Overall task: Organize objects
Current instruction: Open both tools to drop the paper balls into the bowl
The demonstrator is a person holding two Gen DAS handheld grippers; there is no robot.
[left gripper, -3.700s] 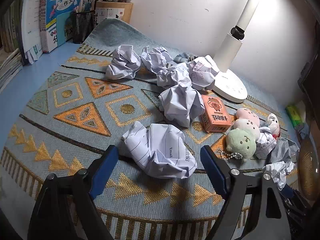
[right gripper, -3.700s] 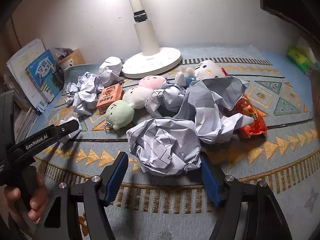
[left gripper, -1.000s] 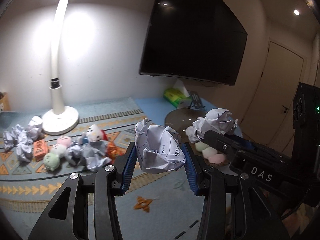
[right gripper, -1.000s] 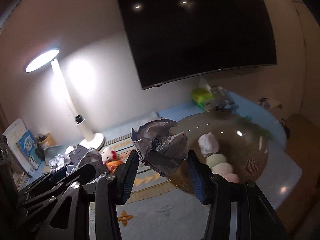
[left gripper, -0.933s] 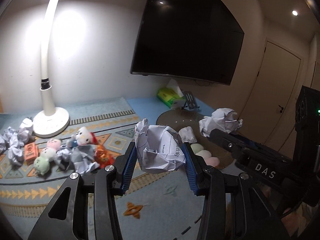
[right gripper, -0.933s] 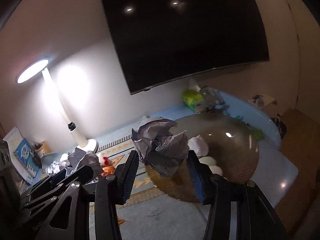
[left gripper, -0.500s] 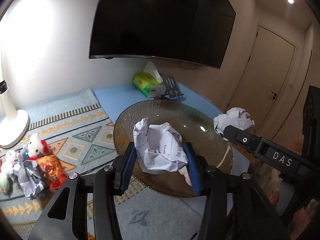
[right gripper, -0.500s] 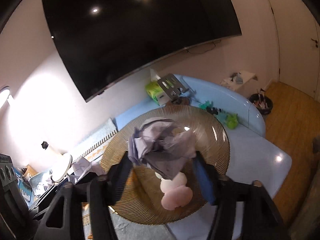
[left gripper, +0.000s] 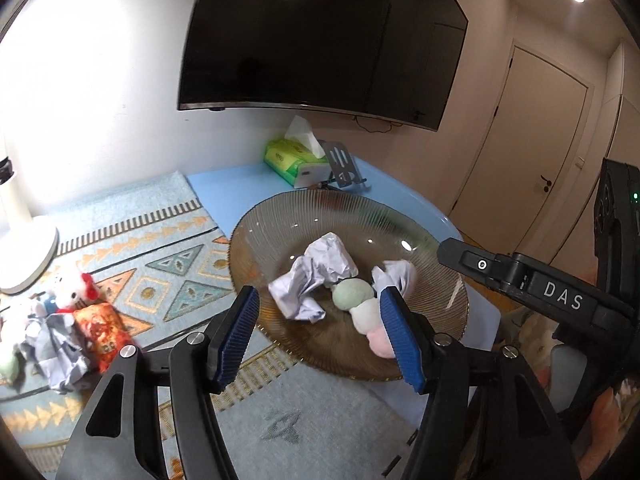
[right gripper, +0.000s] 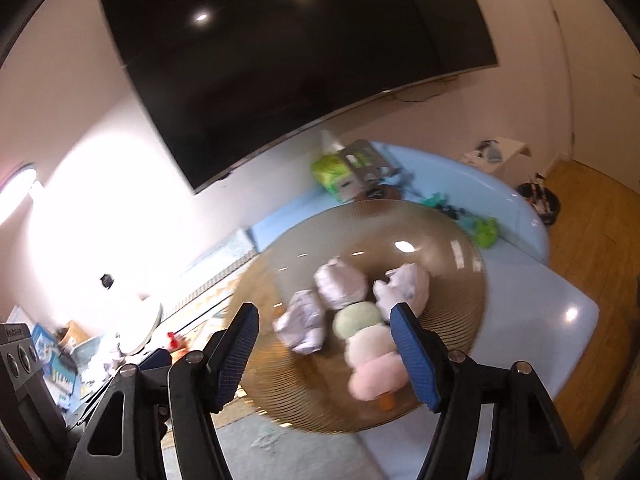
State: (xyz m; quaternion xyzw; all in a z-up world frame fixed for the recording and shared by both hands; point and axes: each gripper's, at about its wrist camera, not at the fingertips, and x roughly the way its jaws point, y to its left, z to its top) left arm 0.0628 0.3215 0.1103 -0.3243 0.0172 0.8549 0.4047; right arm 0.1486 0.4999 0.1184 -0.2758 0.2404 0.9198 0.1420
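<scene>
A ribbed amber glass plate (left gripper: 256,240) (right gripper: 452,240) holds three crumpled paper balls and a plush dango skewer (left gripper: 356,296) (right gripper: 370,344) of green, white and pink. In the left wrist view two paper balls (left gripper: 316,276) lie together, and a third (left gripper: 396,272) lies to the right. My left gripper (left gripper: 320,320) hovers over the plate's near rim, its jaws opening with nothing held between them. My right gripper (right gripper: 324,340) is open and empty above the plate, over the blurred paper balls (right gripper: 340,282). Its black finger (left gripper: 520,276) shows at the right of the left wrist view.
On the patterned mat (left gripper: 160,248) lie a white cat plush (left gripper: 74,286), a red snack packet (left gripper: 102,330) and crumpled paper (left gripper: 56,354). The white lamp base (left gripper: 24,248) stands at the far left. A green tissue box (left gripper: 294,158) and a metal stand (left gripper: 344,164) sit behind the plate.
Both grippers carried their paper balls from the mat over the plate, then opened. The two balls now lie in the plate beside the plush skewer.
</scene>
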